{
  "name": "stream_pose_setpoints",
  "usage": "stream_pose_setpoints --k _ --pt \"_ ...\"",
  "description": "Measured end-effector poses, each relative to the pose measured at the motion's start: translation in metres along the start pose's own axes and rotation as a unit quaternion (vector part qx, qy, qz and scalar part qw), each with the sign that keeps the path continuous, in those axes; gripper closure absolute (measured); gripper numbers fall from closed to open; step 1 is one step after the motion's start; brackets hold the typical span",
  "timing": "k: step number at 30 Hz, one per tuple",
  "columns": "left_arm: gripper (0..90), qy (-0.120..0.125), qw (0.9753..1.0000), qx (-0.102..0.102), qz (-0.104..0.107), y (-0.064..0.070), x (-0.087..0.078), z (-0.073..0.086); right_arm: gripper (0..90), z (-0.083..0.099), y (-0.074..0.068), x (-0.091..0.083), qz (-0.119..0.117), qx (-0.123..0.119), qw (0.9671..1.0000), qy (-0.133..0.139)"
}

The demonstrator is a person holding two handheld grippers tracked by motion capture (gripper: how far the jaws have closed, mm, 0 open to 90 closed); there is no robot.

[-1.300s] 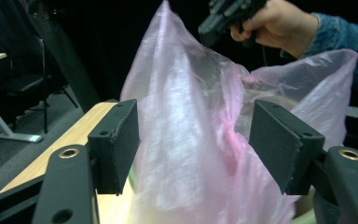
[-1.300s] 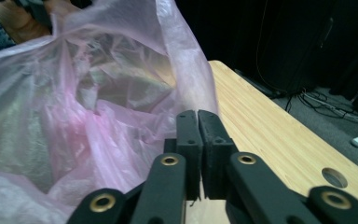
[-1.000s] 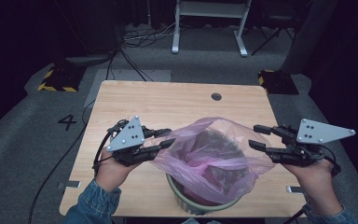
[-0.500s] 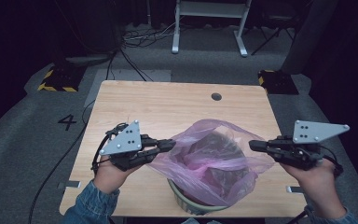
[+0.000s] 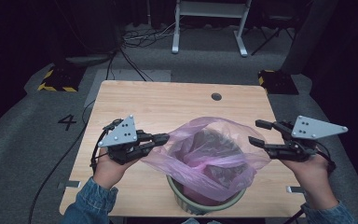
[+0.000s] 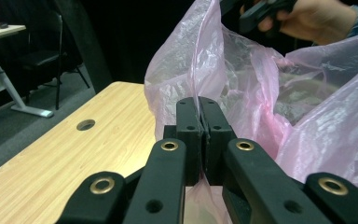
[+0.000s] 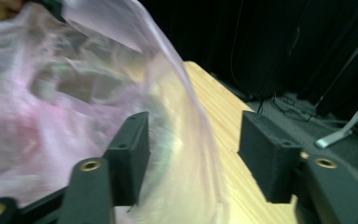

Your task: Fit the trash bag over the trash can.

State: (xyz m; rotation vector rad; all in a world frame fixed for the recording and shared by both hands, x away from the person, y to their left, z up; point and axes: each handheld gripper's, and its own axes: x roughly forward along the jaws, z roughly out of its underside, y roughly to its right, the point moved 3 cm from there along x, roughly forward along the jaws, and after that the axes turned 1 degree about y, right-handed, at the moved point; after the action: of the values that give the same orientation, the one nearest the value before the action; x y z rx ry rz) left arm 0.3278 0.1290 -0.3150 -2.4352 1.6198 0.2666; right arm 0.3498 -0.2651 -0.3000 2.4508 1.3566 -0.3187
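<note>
At the near edge of the table (image 5: 135, 100) a round greenish bin (image 5: 186, 204) stands with a pink plastic bag (image 5: 214, 154) draped into and over it. Lining the bin looks only partly done: the bag sits inside, but its mouth billows loose above the rim rather than folded down around it. The left gripper (image 5: 161, 138) has its jaws closed tight on the bag's left edge, the film pinched between them in the left gripper view (image 6: 198, 116). The right gripper (image 5: 258, 133) hovers at the bag's right side with its jaws spread wide, a fold of film lying between them but not pinched (image 7: 191, 154). What seems left is to catch that side, stretch the mouth open and tuck it over the rim. The bag is thin, see-through and crinkled, glossy where light strikes it. Farther off, a small round hole (image 5: 216, 96) marks the tabletop.
</note>
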Motion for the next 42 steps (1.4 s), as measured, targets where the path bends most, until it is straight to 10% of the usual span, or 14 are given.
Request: stream_pose_setpoints --k 3,10,22,26,29,33,42 --pt "87.2 -0.002 1.0 -0.001 0.001 0.0 0.001 0.002 45.1 0.009 0.009 0.012 -0.017 0.027 0.9994 -0.01" --pt "87.1 -0.002 1.0 -0.001 0.007 0.003 -0.001 0.006 89.6 0.015 -0.001 0.016 -0.079 0.065 0.9927 -0.064" --pt "86.3 -0.033 0.9994 -0.008 -0.01 -0.009 0.016 0.013 89.8 -0.002 -0.027 -0.016 -0.097 0.071 0.9885 -0.092" --pt "86.3 -0.03 0.9994 -0.013 -0.013 -0.013 0.024 0.016 65.4 0.003 -0.02 -0.009 -0.069 0.044 0.9951 -0.056" --pt "86.3 -0.032 0.9991 -0.015 -0.024 -0.018 0.028 0.016 68.8 0.002 -0.018 -0.003 -0.062 0.021 0.9975 -0.025" --pt "86.3 -0.036 0.9984 -0.02 -0.038 -0.023 0.033 0.018 88.6 0.001 -0.008 0.004 -0.057 0.037 0.9975 -0.021" --pt "86.4 -0.096 0.9913 -0.024 -0.087 -0.032 0.05 0.035 90.0 0.028 0.02 0.037 -0.047 0.111 0.9898 -0.076"
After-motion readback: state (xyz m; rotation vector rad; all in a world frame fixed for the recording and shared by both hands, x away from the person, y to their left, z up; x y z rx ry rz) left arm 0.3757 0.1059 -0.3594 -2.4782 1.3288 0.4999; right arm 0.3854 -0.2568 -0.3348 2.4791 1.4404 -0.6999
